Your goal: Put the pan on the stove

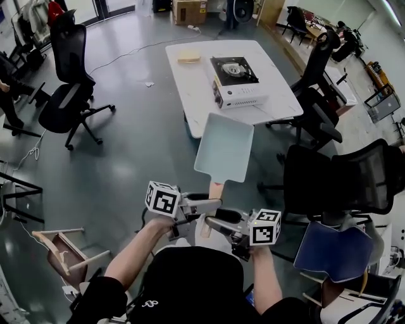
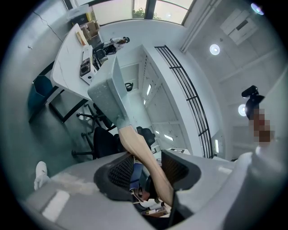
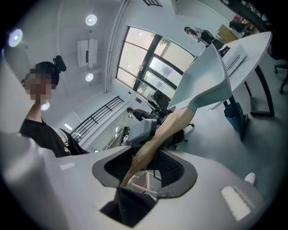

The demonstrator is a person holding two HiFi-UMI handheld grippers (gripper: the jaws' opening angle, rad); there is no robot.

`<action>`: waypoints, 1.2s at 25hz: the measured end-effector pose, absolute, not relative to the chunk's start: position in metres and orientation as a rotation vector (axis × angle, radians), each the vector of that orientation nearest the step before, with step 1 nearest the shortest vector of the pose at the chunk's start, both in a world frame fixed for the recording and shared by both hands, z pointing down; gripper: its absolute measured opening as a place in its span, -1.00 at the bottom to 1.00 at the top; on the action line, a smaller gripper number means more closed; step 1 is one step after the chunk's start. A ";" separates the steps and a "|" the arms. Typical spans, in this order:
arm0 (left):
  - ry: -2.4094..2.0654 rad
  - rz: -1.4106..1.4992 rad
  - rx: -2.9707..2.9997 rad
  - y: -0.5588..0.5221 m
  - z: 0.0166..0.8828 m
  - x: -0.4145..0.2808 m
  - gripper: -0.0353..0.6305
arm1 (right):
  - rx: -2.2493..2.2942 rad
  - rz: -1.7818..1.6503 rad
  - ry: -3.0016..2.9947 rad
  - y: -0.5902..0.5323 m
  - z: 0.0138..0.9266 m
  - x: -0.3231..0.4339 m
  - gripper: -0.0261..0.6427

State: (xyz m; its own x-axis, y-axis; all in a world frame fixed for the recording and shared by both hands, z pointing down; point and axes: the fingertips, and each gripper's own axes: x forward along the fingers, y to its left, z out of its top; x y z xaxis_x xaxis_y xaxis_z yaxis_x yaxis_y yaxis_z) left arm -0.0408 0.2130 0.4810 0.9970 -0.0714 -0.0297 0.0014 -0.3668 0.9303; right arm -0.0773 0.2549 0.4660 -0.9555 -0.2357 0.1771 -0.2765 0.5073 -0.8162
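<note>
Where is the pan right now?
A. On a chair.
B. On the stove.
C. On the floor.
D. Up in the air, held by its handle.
D: the pan hangs over the floor, short of the stove on the table, with the left gripper and the right gripper both shut on its wooden handle.

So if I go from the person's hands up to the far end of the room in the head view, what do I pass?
left gripper and right gripper, both clamped on the wooden handle → pan, held in the air → stove on the white table → cardboard box on the floor.
</note>
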 end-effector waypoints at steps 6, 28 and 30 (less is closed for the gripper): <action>-0.061 -0.093 1.942 0.163 0.484 -0.020 -0.29 | 0.442 1.456 -2.684 0.206 0.469 -0.054 -0.39; -0.142 -0.141 1.918 0.033 0.482 0.037 -0.29 | 0.342 1.448 -2.662 0.078 0.471 0.004 -0.39; -0.150 -0.141 1.923 0.025 0.481 0.041 -0.29 | 0.335 1.436 -2.664 0.070 0.470 0.009 -0.39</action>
